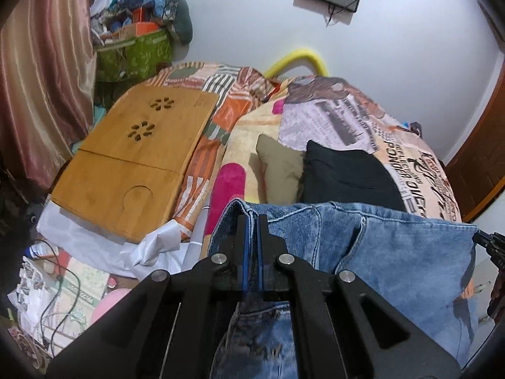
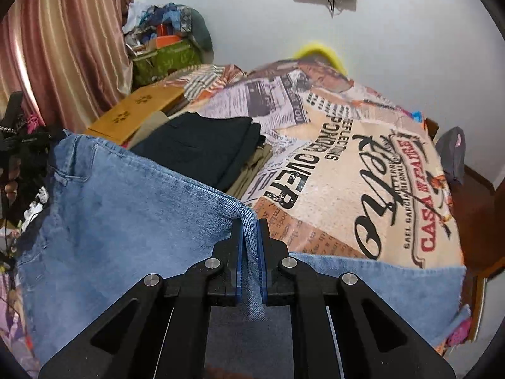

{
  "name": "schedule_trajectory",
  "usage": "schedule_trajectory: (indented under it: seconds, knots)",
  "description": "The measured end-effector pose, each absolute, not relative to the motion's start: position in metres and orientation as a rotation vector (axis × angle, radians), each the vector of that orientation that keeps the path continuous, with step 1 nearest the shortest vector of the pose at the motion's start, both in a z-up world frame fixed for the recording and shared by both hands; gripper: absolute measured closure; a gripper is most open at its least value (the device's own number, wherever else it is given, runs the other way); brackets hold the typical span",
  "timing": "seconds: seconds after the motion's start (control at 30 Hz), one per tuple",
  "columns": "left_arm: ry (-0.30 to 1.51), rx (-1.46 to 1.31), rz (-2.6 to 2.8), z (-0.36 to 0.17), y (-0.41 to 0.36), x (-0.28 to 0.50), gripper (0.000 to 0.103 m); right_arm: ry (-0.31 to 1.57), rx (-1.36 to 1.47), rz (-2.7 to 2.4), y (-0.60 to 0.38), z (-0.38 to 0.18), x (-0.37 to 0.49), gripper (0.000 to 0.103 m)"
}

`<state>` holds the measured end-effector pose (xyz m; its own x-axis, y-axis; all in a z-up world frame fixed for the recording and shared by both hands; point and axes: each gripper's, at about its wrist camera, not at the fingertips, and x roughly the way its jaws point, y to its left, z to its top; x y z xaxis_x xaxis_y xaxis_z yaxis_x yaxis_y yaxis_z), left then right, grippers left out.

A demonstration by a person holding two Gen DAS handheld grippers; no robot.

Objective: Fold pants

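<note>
Both claws, left claw (image 1: 252, 221) and right claw (image 2: 251, 225), pinch the jeans (image 2: 126, 214) stretched above the bed (image 2: 363, 164), hiding part of the folded black garment (image 2: 202, 151) behind; a wooden tray (image 1: 135, 164) lies left.

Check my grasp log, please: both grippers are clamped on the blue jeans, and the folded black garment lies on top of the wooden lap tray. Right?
Not quite. Both the left gripper and right gripper are clamped on the blue jeans, but the folded black garment lies on an olive garment on the bedspread, beside the wooden lap tray. The right wrist view shows it.
</note>
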<state>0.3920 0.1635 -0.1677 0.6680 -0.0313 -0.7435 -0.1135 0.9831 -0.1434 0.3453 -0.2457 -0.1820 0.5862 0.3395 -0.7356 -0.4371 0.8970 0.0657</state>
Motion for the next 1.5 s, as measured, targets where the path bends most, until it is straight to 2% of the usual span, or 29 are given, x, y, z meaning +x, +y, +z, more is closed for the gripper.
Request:
schedule_trajectory:
  seconds: [0.27,0.57,0.8,1.03,1.1,1.5]
  knots:
    - [0.778,-0.149,0.026,-0.133,0.153,0.324,0.1,0.798,-0.102,0.477,-0.249,-0.154,0.283,0.096]
    - [0.771,-0.165,0.032,-0.13,0.157,0.256,0.1,0.8,-0.069,0.534,-0.246,-0.152,0.216,0.096]
    - [0.78,-0.15,0.051,-0.143,0.159,0.201,0.1,0.813,-0.044,0.551,-0.247,-0.163,0.178,0.096]
    - [0.825,-0.193,0.091,-0.178,0.169,0.161,0.1,0.837,-0.024,0.559,-0.247,-0.179,0.151,0.096]
    - [0.837,-0.193,0.12,-0.188,0.172,0.15,0.103,0.848,-0.028,0.561,-0.245,-0.185,0.144,0.096]
    - [0.888,-0.227,0.161,-0.211,0.178,0.126,0.103,0.962,0.002,0.565,-0.24,-0.228,0.123,0.095]
